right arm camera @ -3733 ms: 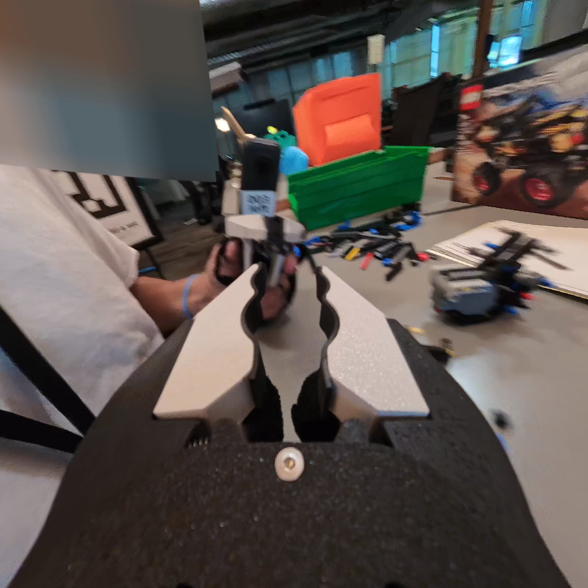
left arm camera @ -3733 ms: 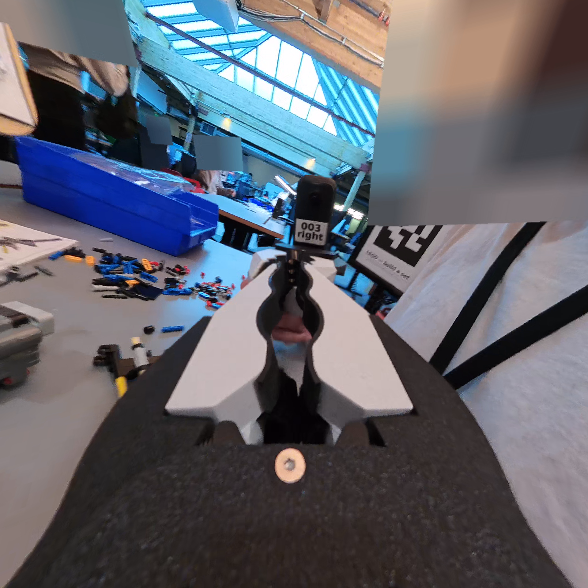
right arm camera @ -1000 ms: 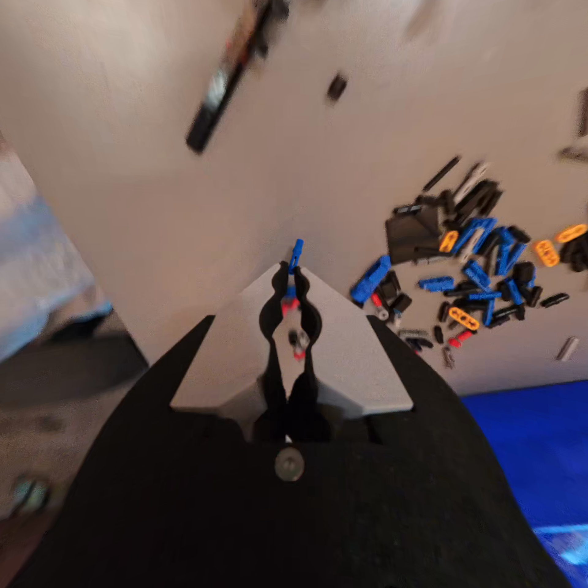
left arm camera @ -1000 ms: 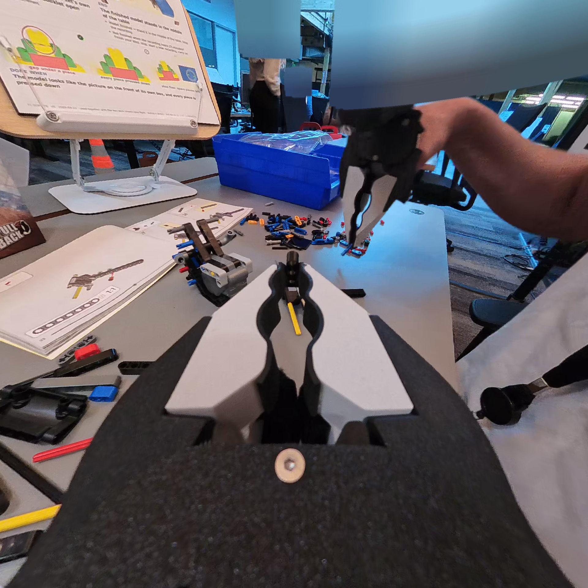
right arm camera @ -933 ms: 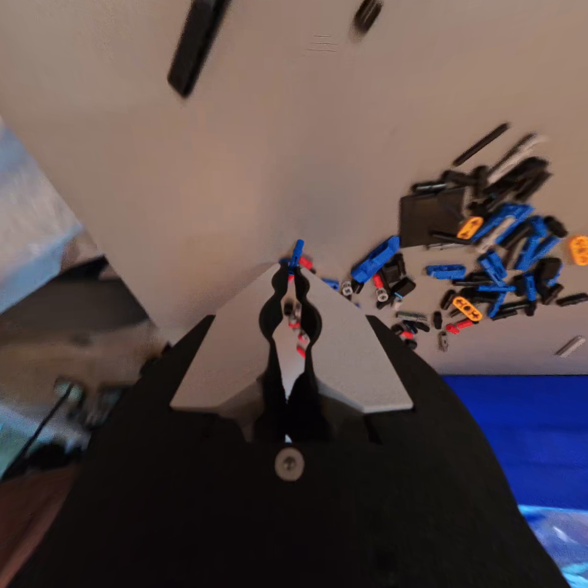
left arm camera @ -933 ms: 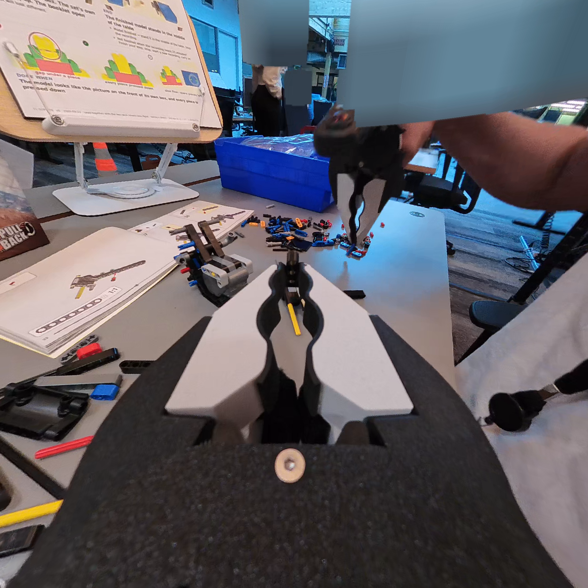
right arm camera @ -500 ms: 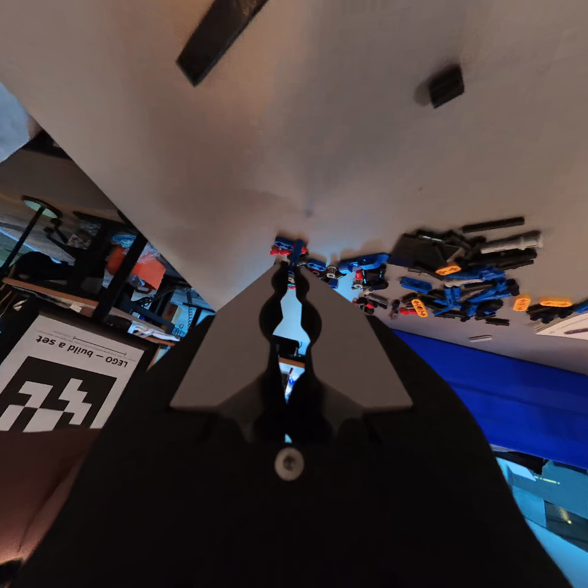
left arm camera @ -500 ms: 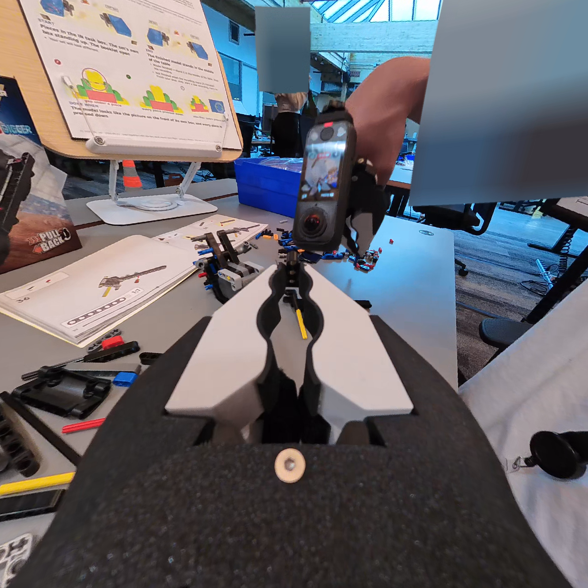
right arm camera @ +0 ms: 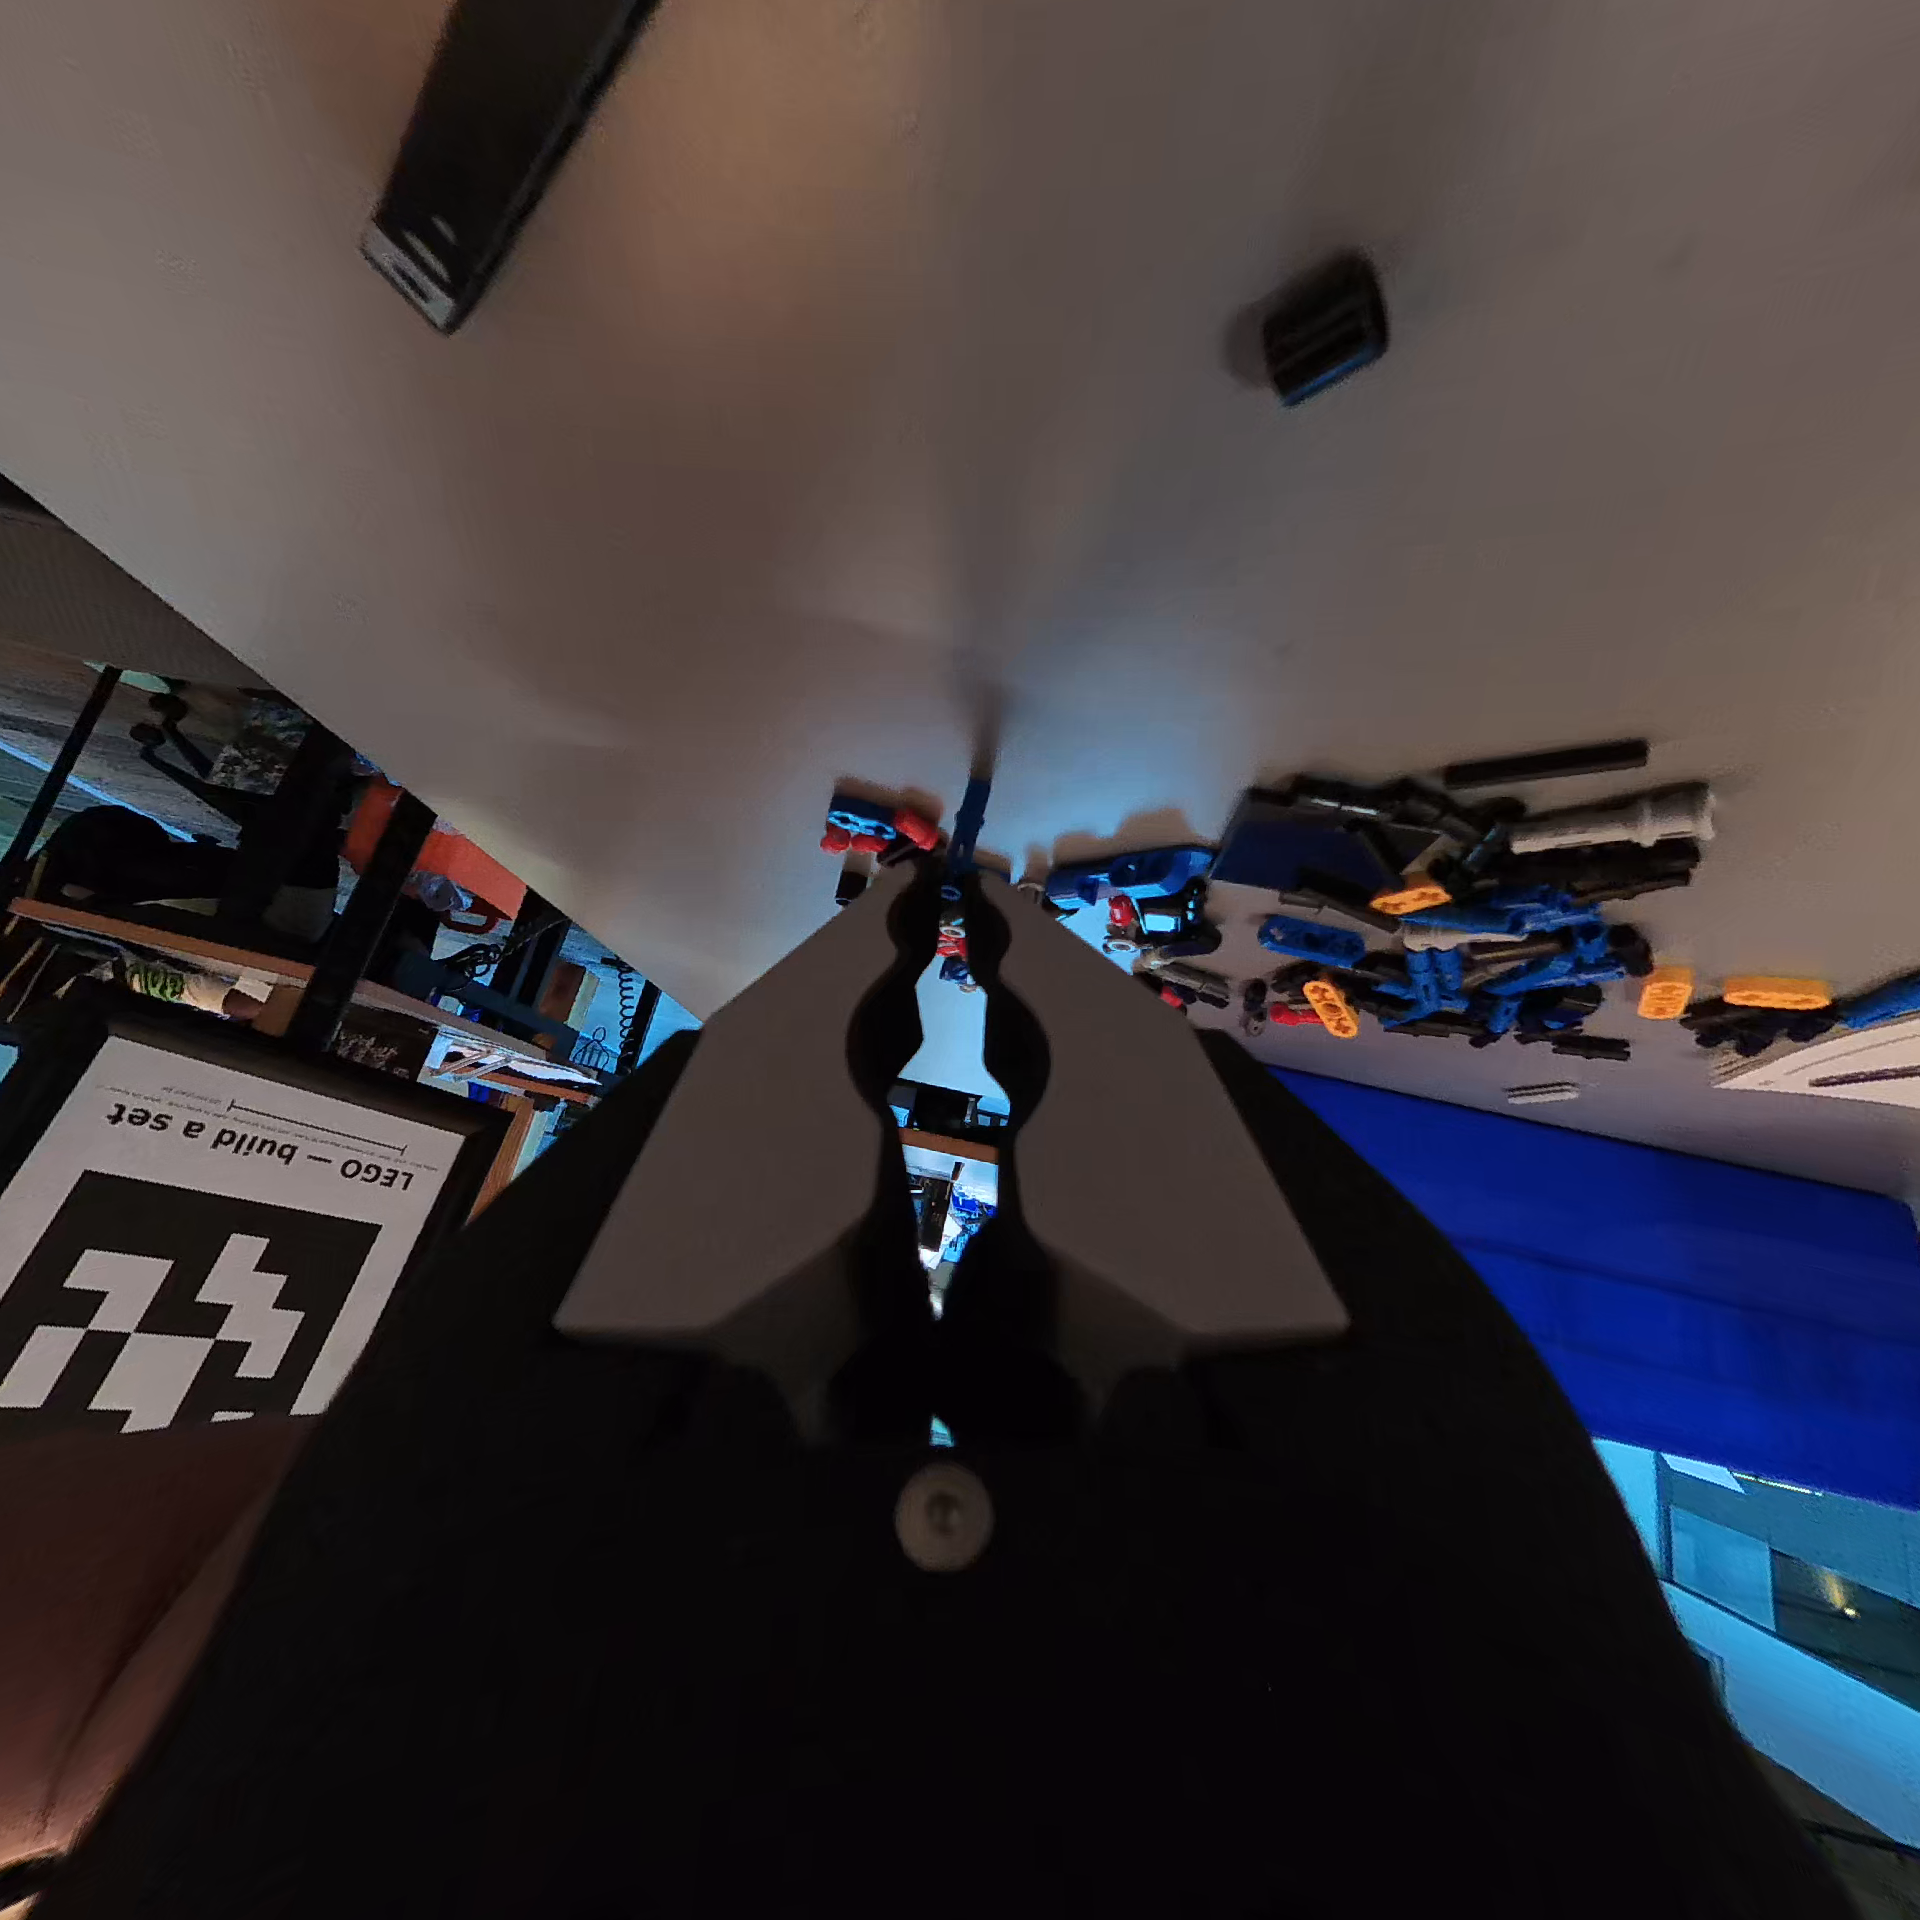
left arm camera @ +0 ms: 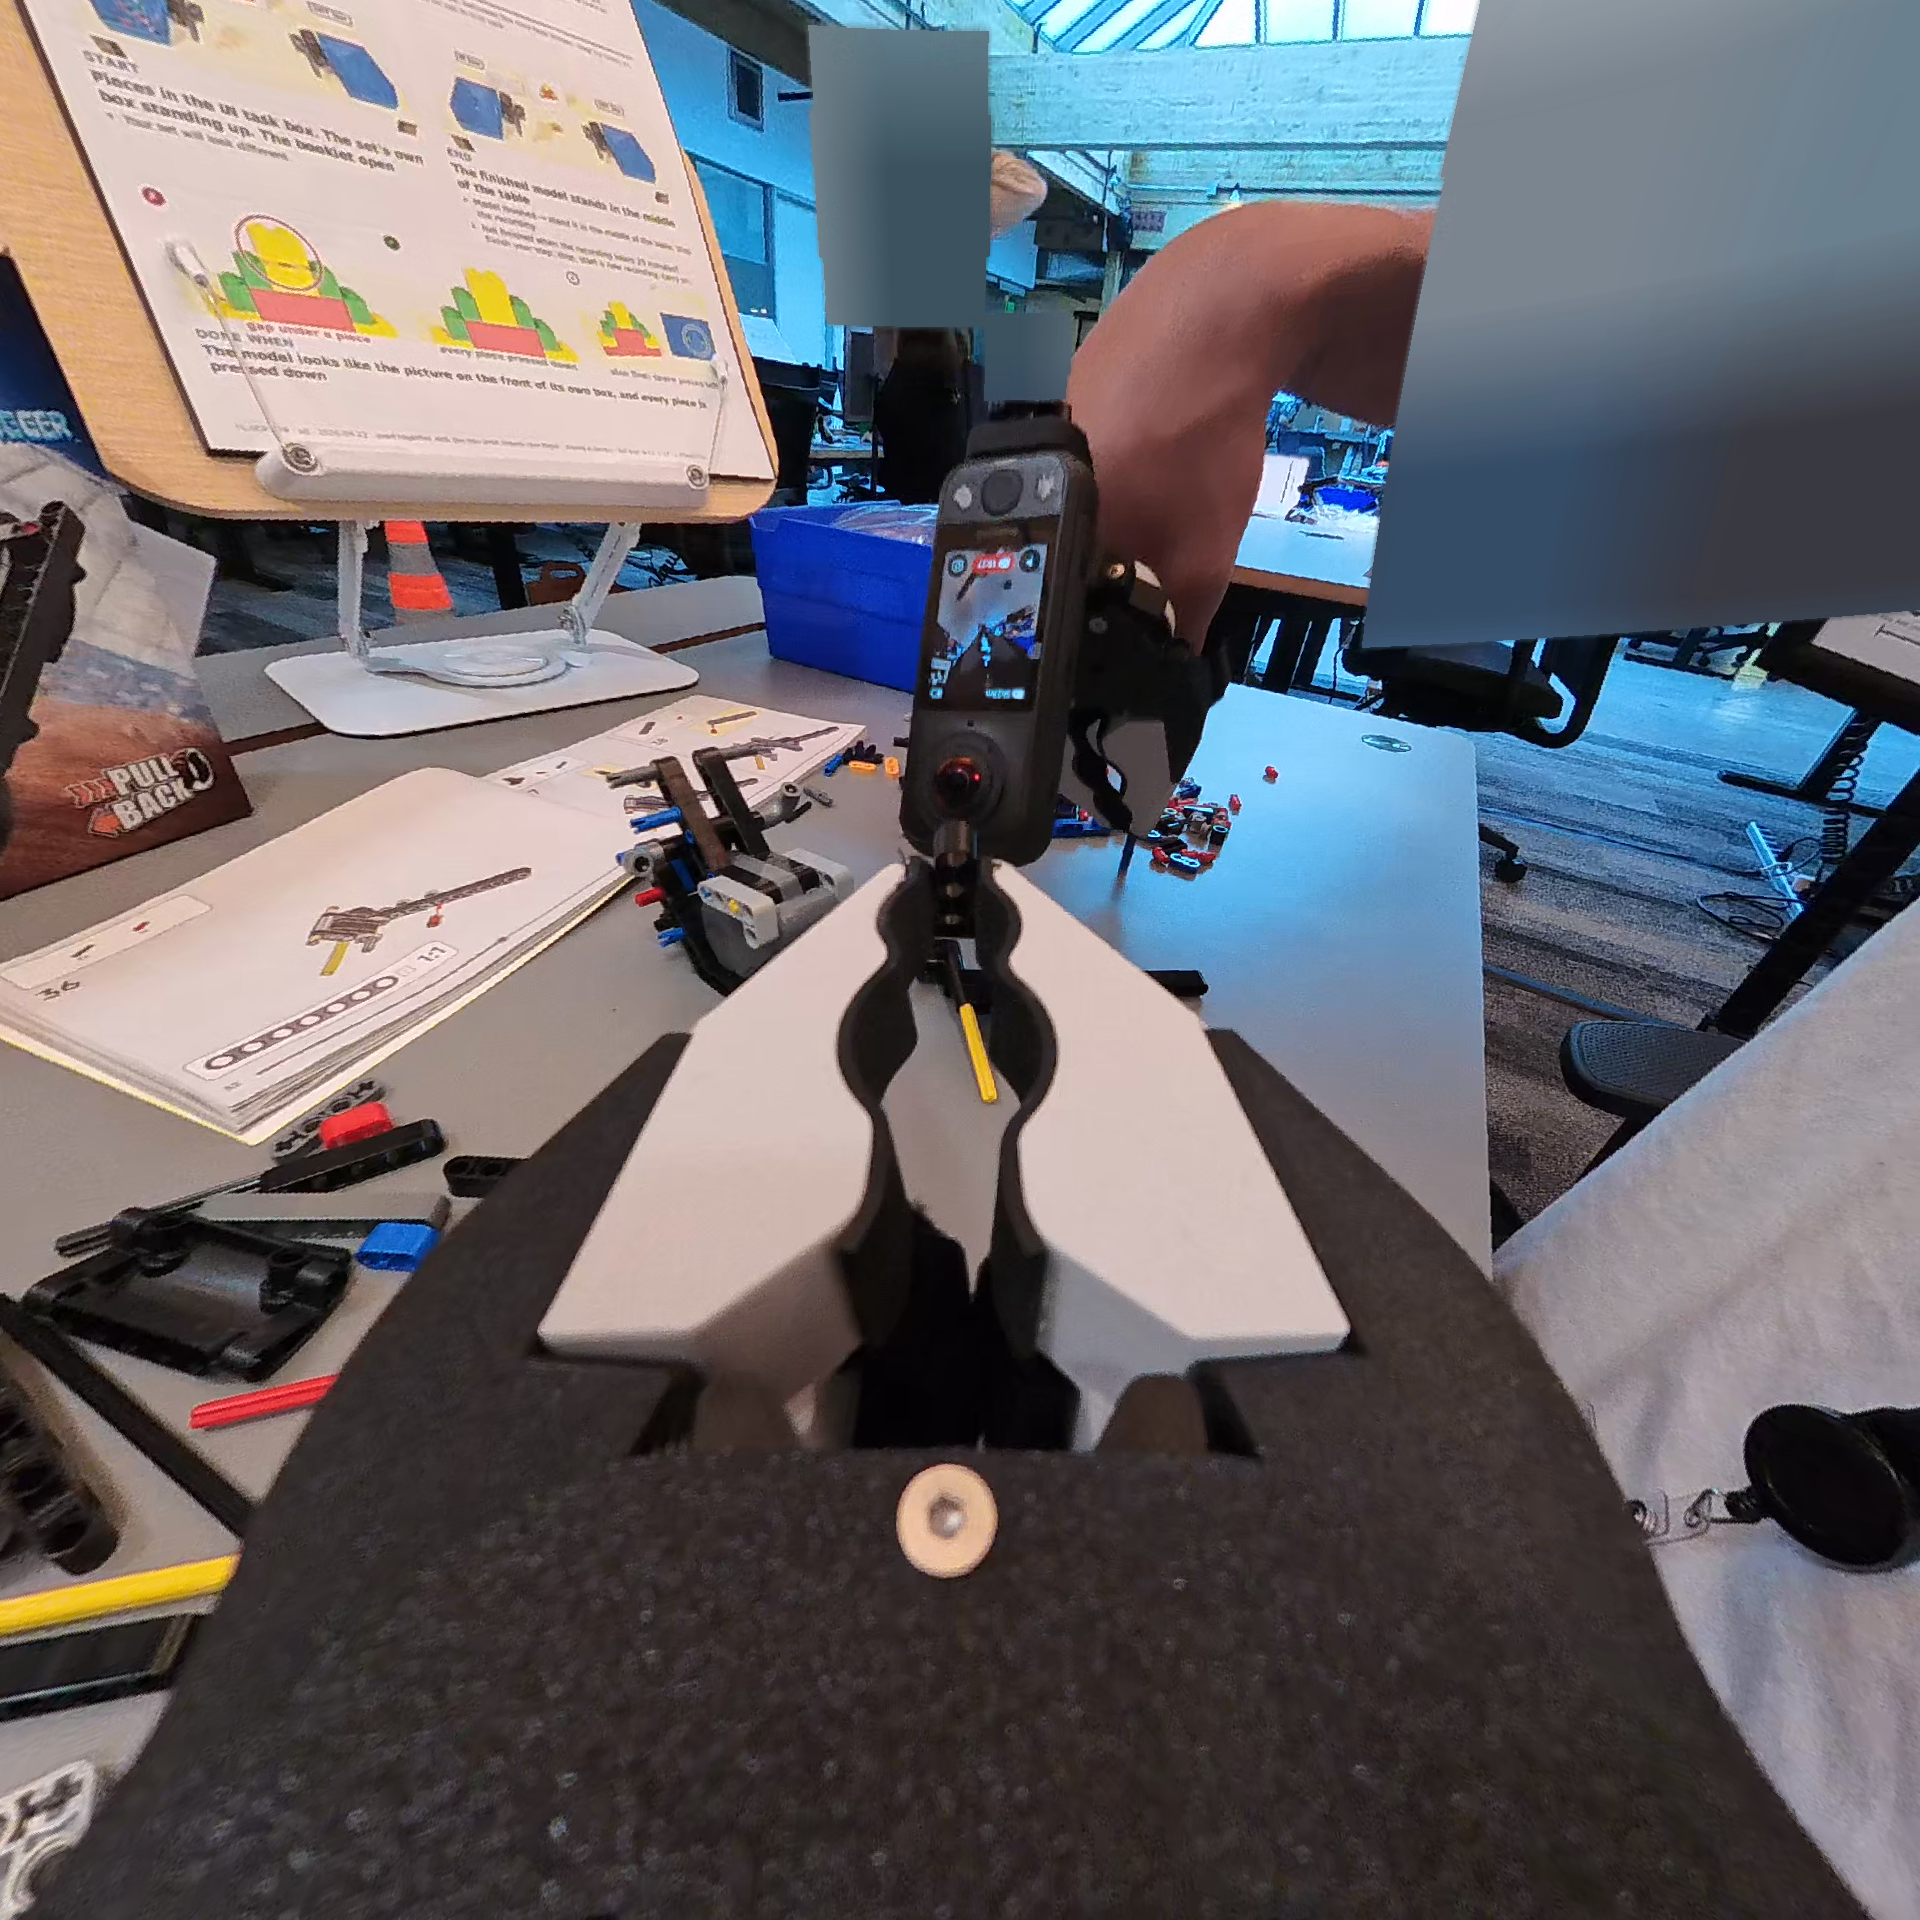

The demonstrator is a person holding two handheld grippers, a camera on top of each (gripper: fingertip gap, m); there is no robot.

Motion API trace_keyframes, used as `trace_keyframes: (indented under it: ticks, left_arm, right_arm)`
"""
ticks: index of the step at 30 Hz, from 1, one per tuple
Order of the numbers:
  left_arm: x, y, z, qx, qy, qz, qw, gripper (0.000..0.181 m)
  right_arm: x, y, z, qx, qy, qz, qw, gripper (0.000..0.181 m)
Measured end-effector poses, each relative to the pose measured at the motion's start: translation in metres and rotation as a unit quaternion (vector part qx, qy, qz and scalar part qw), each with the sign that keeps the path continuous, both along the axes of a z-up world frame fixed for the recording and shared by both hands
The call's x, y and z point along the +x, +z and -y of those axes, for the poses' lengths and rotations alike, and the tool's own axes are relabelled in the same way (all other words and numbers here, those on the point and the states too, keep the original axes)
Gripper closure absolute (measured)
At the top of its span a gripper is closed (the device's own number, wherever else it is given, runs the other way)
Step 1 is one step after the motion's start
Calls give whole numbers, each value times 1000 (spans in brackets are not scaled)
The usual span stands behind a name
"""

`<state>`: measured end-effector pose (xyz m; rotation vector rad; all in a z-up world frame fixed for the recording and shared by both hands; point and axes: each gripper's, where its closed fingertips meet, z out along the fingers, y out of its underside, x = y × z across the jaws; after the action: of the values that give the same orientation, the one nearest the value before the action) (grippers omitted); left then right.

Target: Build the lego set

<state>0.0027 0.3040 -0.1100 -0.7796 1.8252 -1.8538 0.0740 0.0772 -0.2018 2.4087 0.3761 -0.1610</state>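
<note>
The grey desk [left arm camera: 1340,935] carried the open instruction booklet [left arm camera: 312,935], the half-built model [left arm camera: 748,883] beside it and a loose-parts heap [right arm camera: 1455,914]. It looked like a joining step: left tongs [left arm camera: 951,883] clenched on a black piece with yellow axle [left arm camera: 977,1049], right tongs [right arm camera: 961,883] clenched on a blue pin [right arm camera: 971,810], which needed lining up with a hole

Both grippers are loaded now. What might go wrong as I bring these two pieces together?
The right gripper pinches the thin blue pin only by its end, so it may twist or slip when pressed. The left gripper holds a black piece with a yellow axle hanging loose below; it might pull out. The right gripper's camera body blocks the left wrist view of the tips, so alignment is hard to judge.
</note>
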Motion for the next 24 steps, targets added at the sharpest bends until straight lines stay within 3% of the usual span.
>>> trace_keyframes:
  ticks: [24]
  left_arm:
    - [0,-1,1,1,-3,-2,1000,176]
  right_arm:
    - [4,-1,-3,3,11,8,1000,178]
